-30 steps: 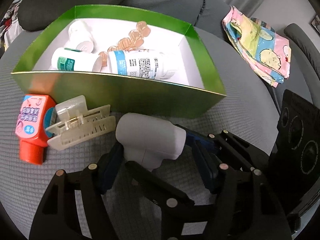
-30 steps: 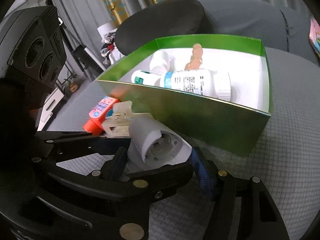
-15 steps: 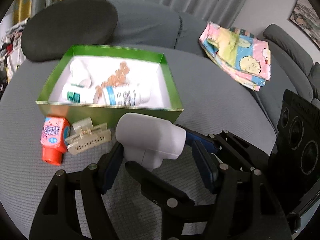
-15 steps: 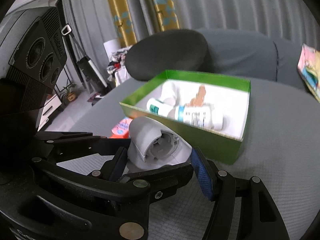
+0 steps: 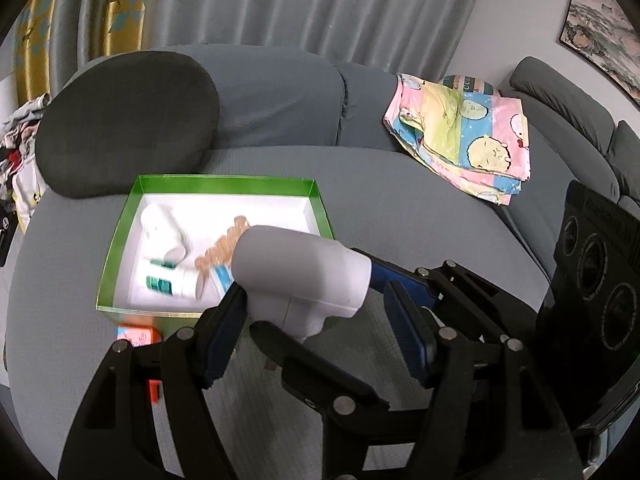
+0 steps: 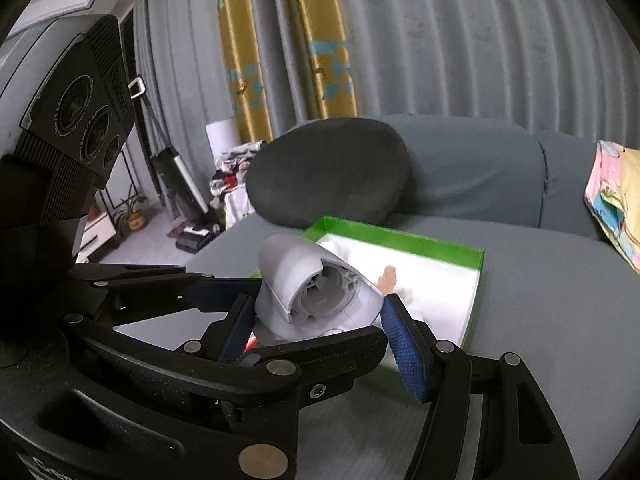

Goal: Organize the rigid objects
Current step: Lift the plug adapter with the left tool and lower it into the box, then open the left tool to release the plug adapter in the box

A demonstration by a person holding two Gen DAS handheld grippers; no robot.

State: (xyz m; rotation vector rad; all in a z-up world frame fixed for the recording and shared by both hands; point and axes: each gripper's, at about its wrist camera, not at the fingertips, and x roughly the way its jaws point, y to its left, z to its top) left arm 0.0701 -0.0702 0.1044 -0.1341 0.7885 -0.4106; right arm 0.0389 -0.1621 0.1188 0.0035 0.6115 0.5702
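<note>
1. we clamp both grippers, left (image 5: pixel 312 332) and right (image 6: pixel 320 332), on the dryer (image 5: pixel 300 272), sharing its bulk.
2. it hangs above the box (image 5: pixel 120 240), ready to drop in.

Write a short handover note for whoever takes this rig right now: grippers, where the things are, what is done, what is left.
Left gripper and right gripper: both shut on the grey hair-dryer-like object, held together in the air just in front of the green box.
In the box: white bottles lying down and a string of peach-coloured beads.
Outside, on the grey cushion by the box's front wall: the orange bottle, mostly hidden by the left gripper.
Done: bottles and beads are boxed.
Left: probably set the grey object in the box, then the orange bottle.
</note>
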